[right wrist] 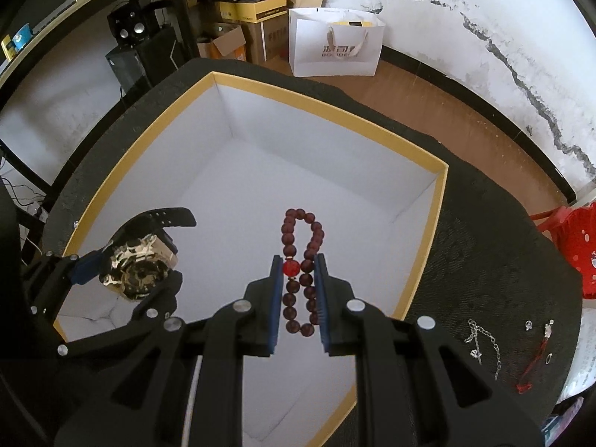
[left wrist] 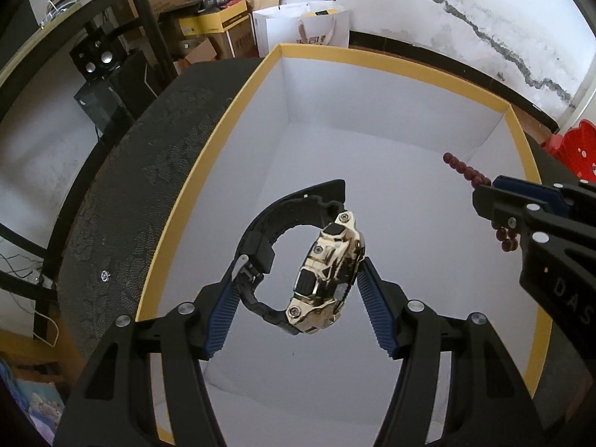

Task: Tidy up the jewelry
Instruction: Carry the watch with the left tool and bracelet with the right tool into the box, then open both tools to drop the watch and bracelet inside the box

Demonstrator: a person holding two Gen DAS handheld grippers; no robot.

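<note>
A white box with a yellow rim (left wrist: 238, 93) (right wrist: 327, 111) sits on a dark round table. My left gripper (left wrist: 298, 279) is shut on a gold watch with a black strap (left wrist: 327, 279), held over the box's inside; the watch also shows at the left of the right wrist view (right wrist: 141, 264). My right gripper (right wrist: 296, 264) is shut on a dark red bead bracelet (right wrist: 298, 253), also held above the box's floor. The bracelet (left wrist: 462, 171) and the right gripper (left wrist: 484, 201) show at the right edge of the left wrist view.
A silver chain (right wrist: 484, 342), a red cord (right wrist: 532, 365) and small silver pieces (right wrist: 547, 329) lie on the dark table (right wrist: 484, 260) right of the box. A small ring (left wrist: 105, 276) lies on the table left of the box. A red stool (right wrist: 573, 246), a white bag (right wrist: 335, 43) and cartons stand beyond.
</note>
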